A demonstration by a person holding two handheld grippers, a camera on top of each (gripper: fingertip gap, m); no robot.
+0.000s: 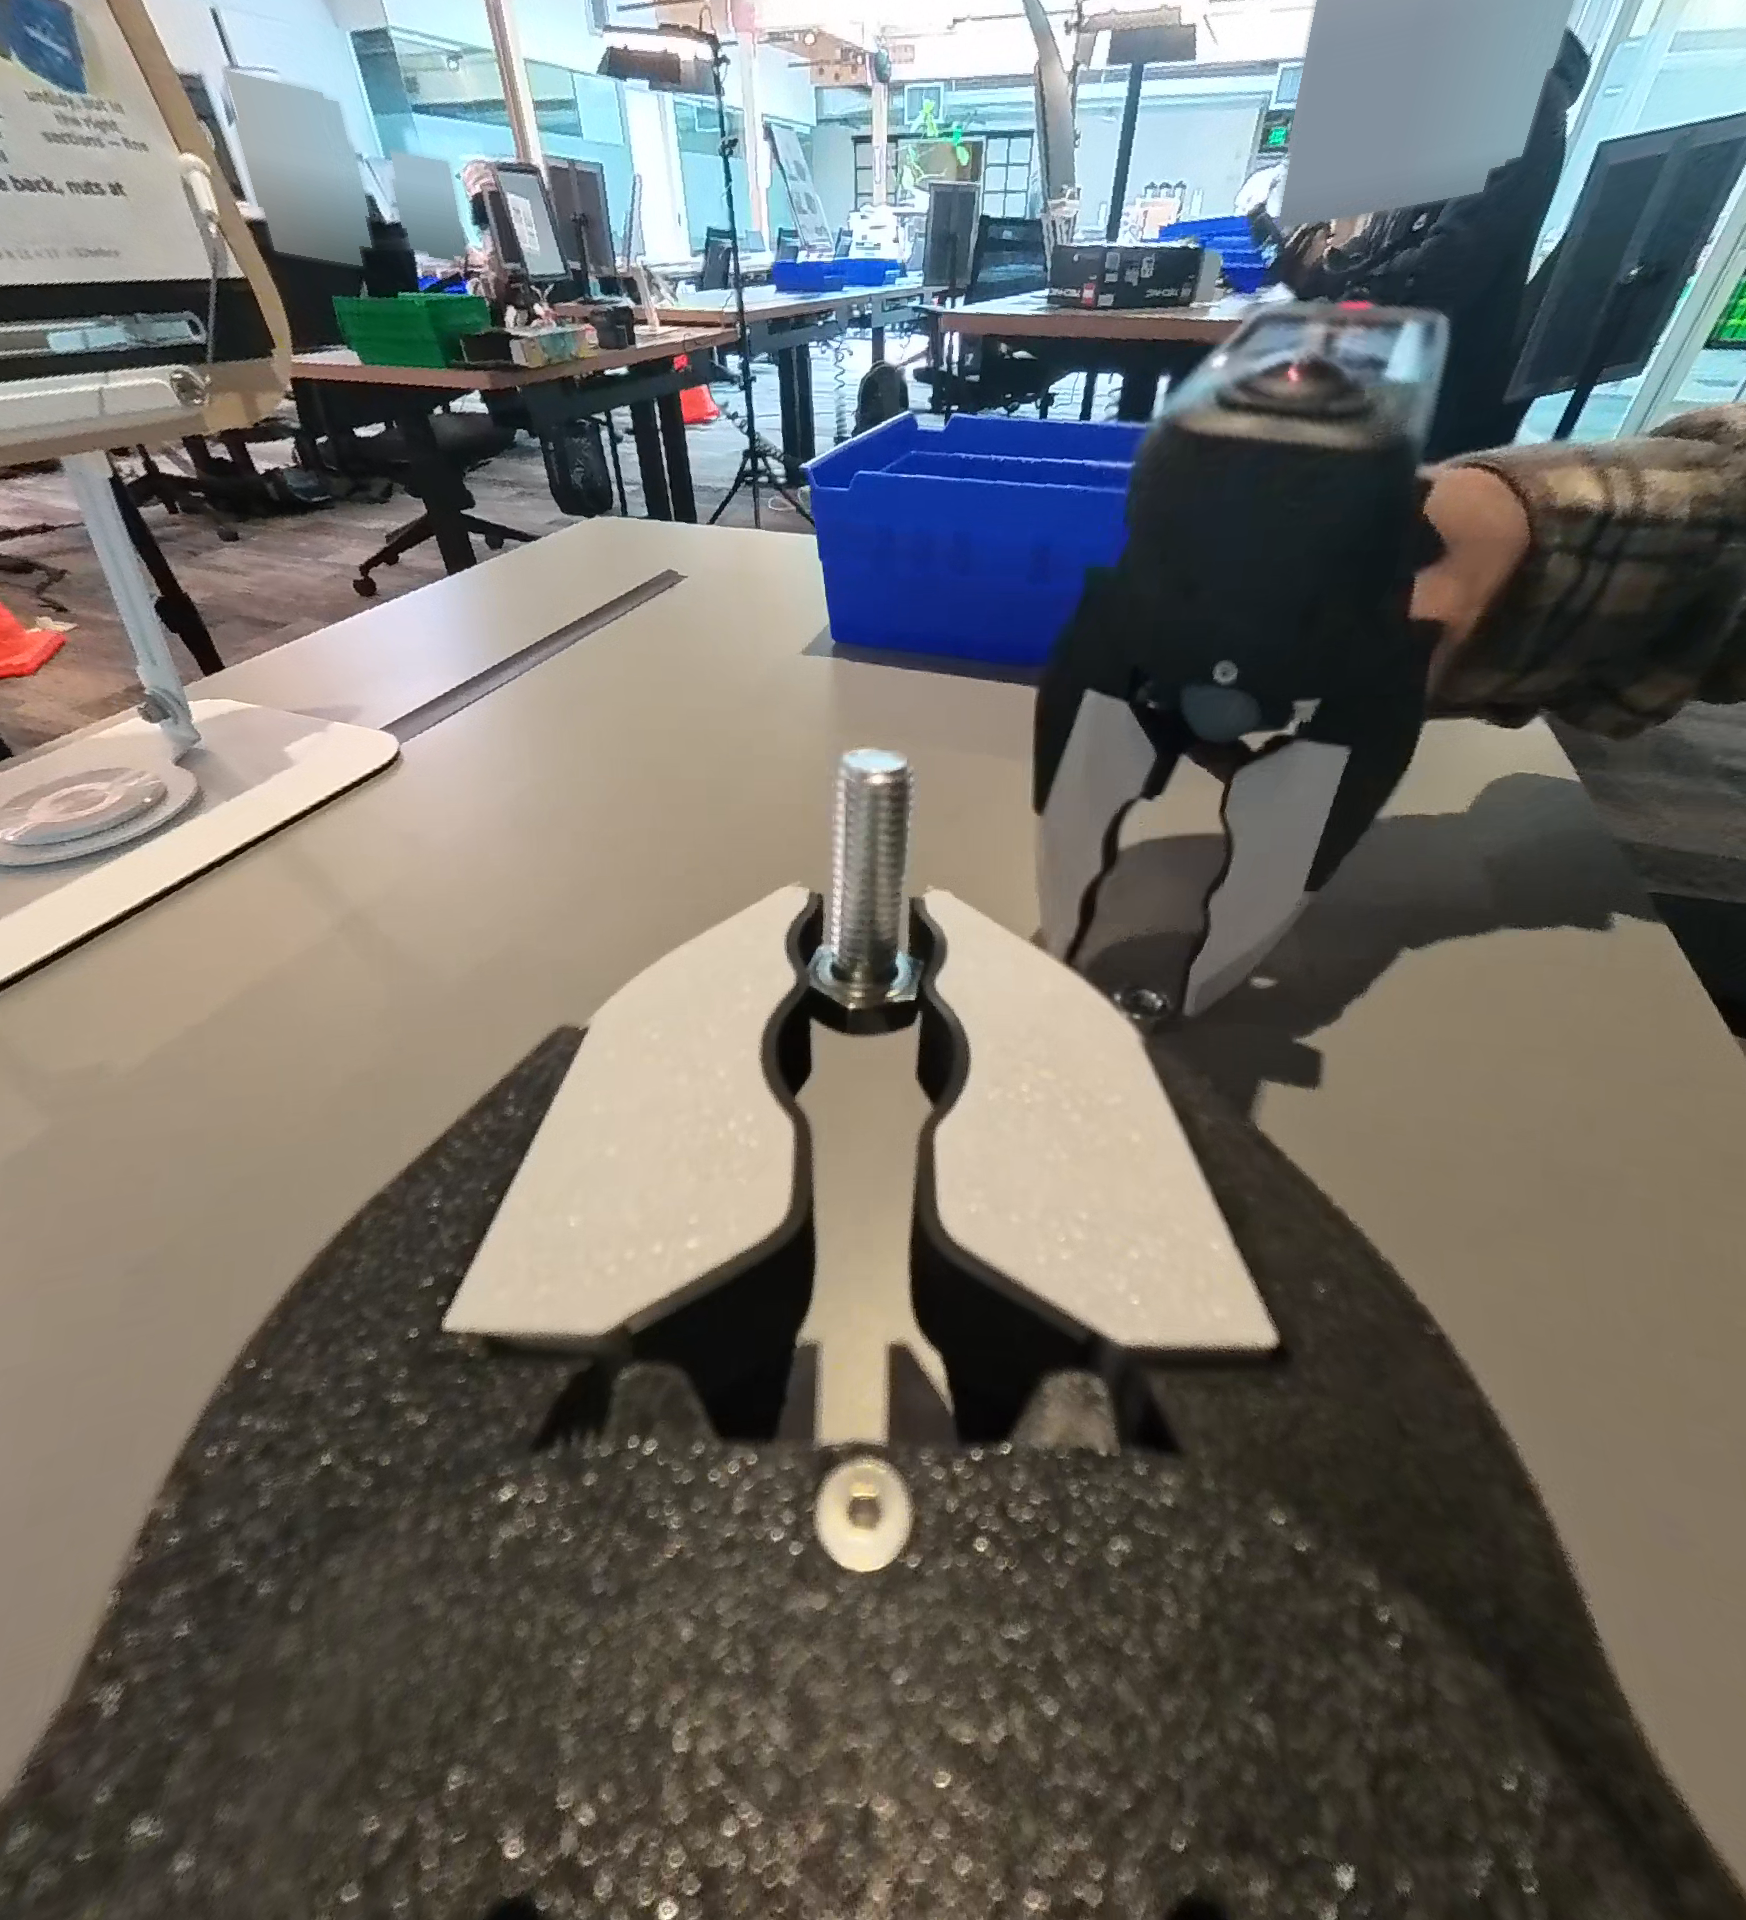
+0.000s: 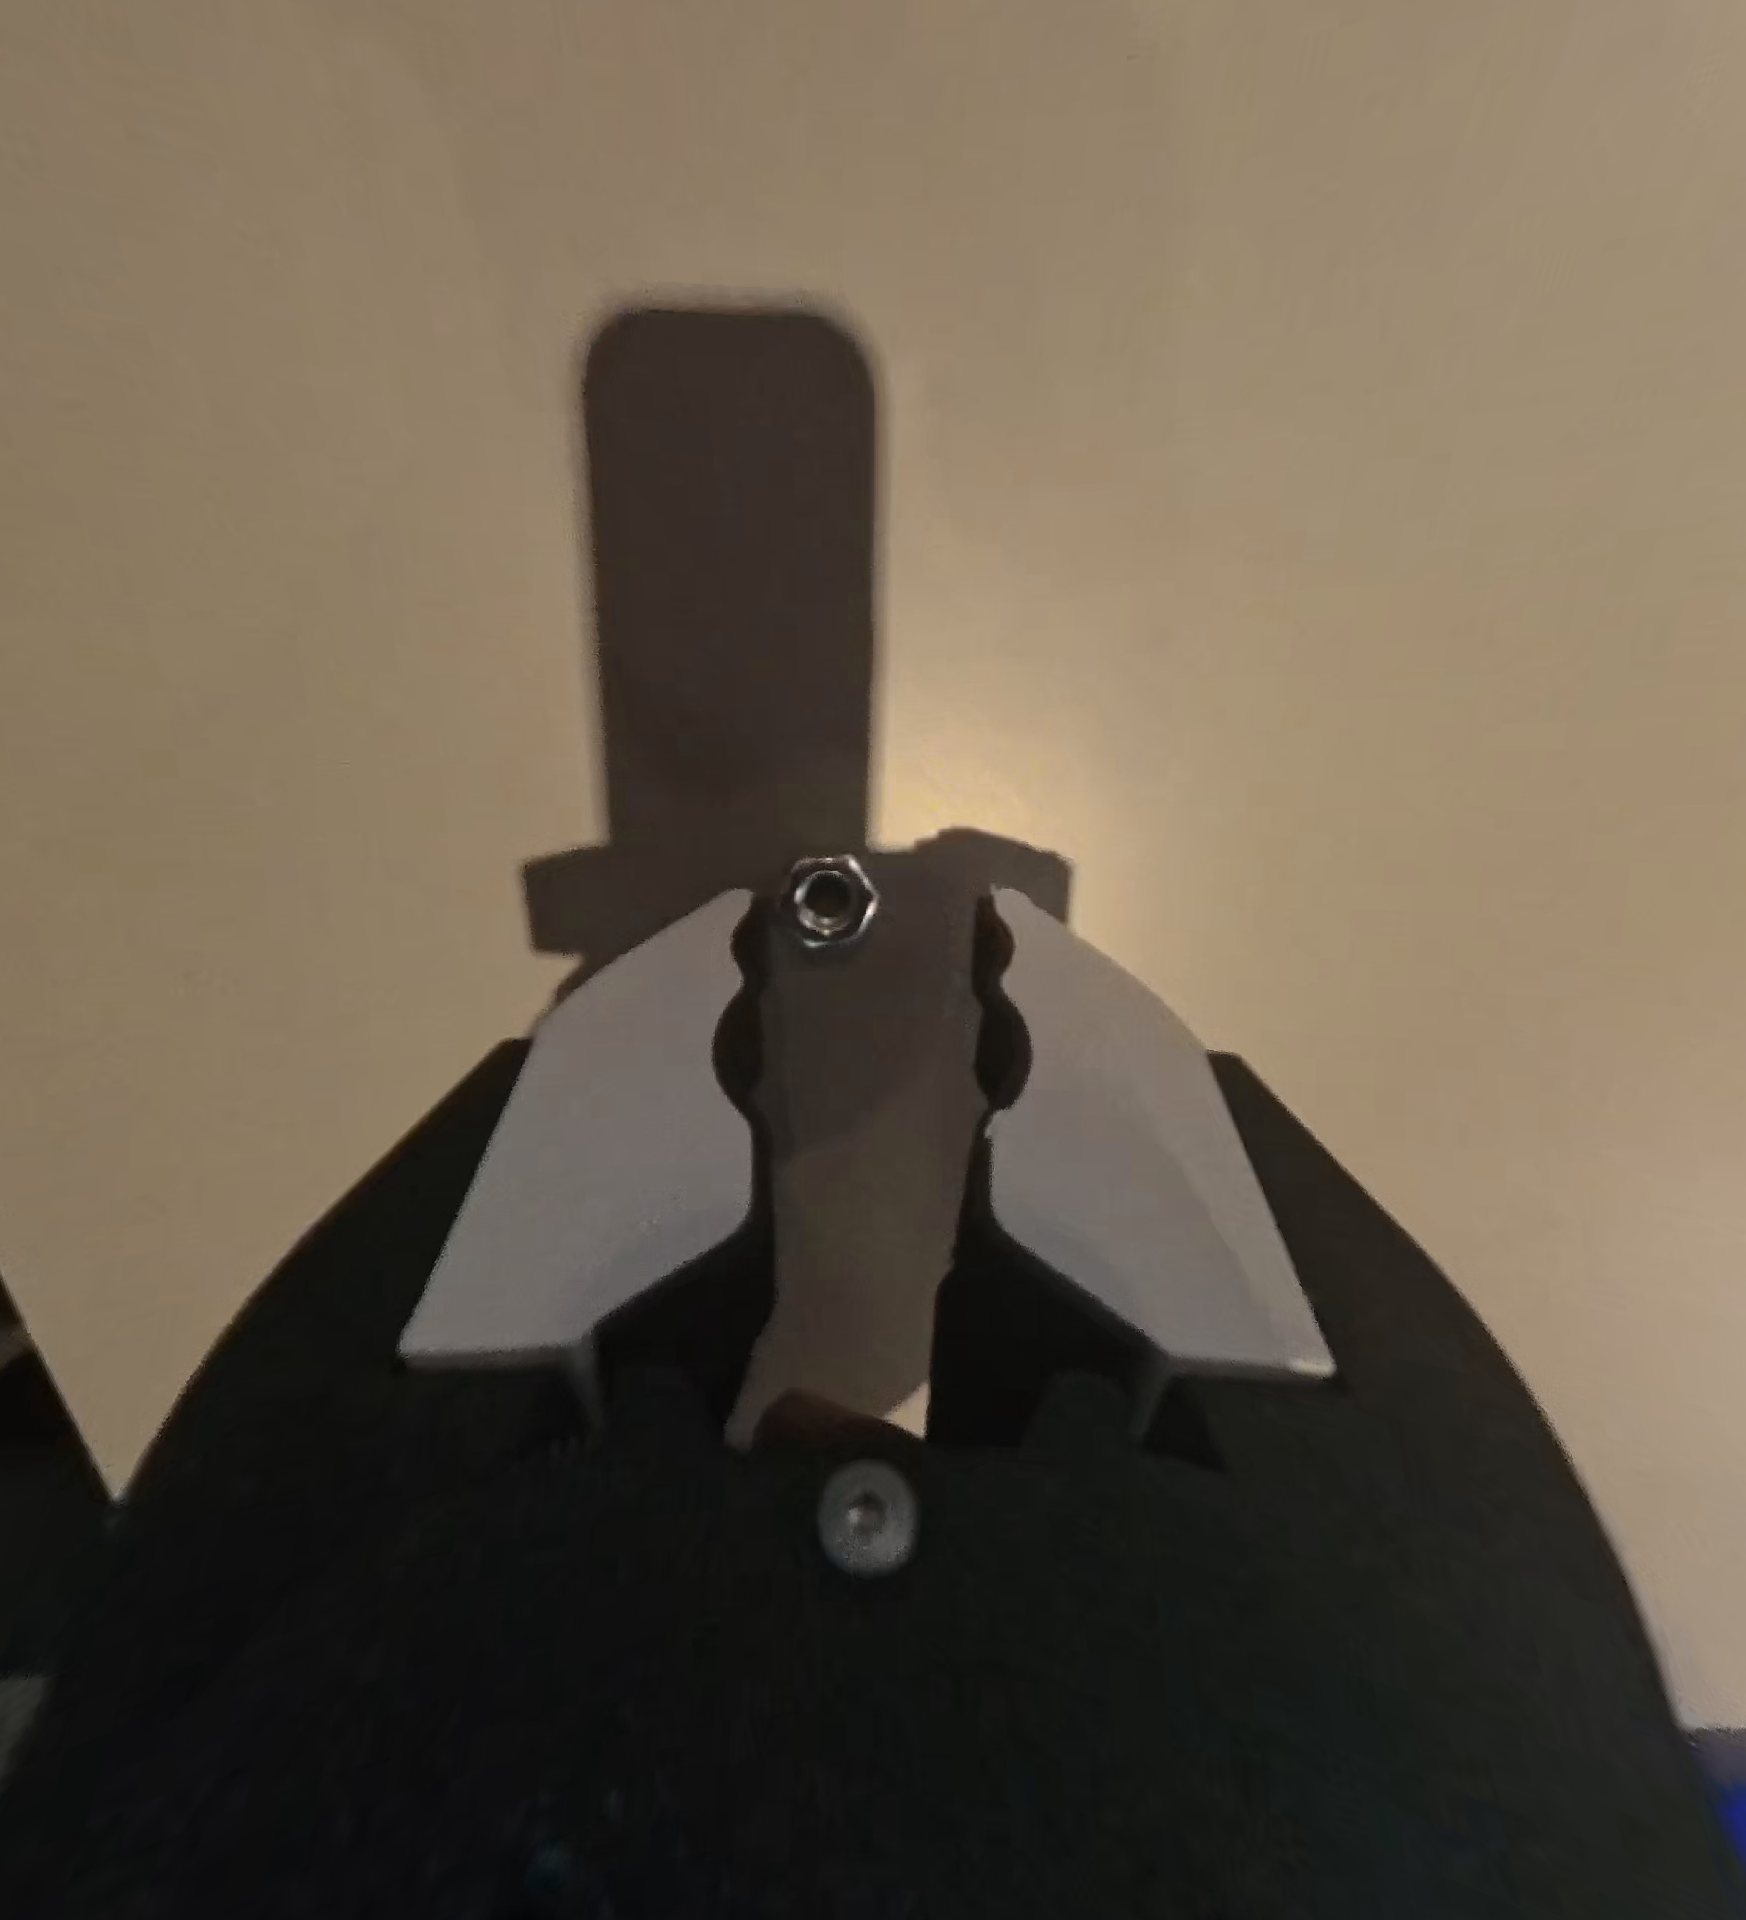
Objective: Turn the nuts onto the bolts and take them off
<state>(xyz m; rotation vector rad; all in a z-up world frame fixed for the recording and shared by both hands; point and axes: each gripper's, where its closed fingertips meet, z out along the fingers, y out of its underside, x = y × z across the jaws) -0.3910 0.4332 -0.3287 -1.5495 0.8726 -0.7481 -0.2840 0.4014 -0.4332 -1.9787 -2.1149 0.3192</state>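
My left gripper (image 1: 864, 961) is shut on the hex head of a silver bolt (image 1: 871, 852) and holds it upright, threads up, just above the grey table (image 1: 536, 935). My right gripper (image 1: 1134, 982) points straight down at the table to the right of the bolt. In the right wrist view its fingers (image 2: 630, 1091) stand apart, and a small silver nut (image 2: 833, 902) lies flat on the table between the tips, close to the left finger. The right gripper (image 2: 874, 902) is open and holds nothing. The nut (image 1: 1146, 1003) also shows in the left wrist view.
A blue bin (image 1: 952, 551) stands on the table behind the right gripper. A white stand base (image 1: 173, 769) with a sign board sits at the left. A slot (image 1: 536, 665) runs across the tabletop. A hand and plaid sleeve (image 1: 1627, 561) hold the right gripper. The grippers' ends are close to 15 cm from one another.
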